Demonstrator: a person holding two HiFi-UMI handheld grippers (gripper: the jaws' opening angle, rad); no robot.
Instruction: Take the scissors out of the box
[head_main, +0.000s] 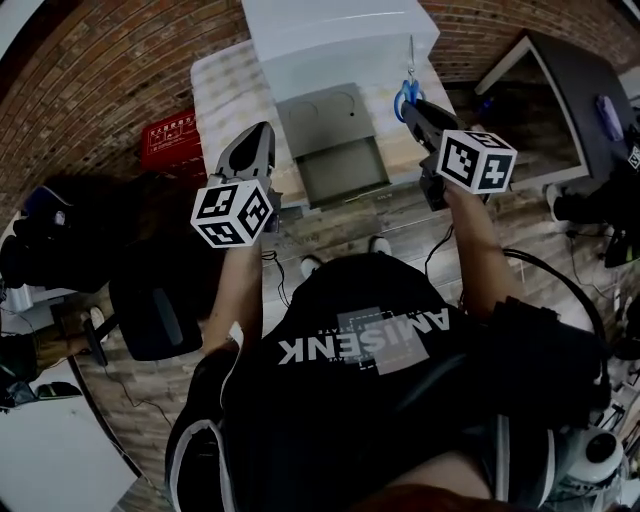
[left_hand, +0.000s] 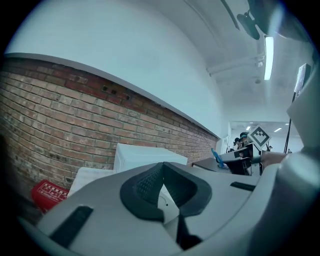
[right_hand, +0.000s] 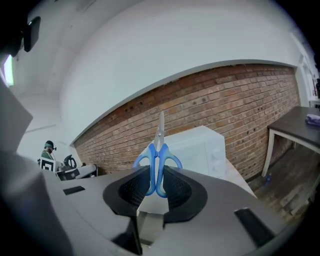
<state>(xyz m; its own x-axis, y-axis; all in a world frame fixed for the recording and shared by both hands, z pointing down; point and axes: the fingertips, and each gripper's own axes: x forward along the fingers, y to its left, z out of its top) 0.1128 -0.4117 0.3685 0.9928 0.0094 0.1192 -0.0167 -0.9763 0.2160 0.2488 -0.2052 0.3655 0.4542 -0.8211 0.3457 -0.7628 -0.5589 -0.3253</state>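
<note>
Head view: right gripper (head_main: 412, 108) holds the scissors (head_main: 407, 95) in the air, clear of the box (head_main: 320, 110) on the worktop (head_main: 225, 85); left gripper (head_main: 250, 140) hangs apart.

Left gripper view: fingers (left_hand: 142, 185) pressed together, empty.

Right gripper view (only this one shows the grip): fingers (right_hand: 131, 189) pinch just the blue handles, blade up. The scissors could pivot or slip out.
</note>
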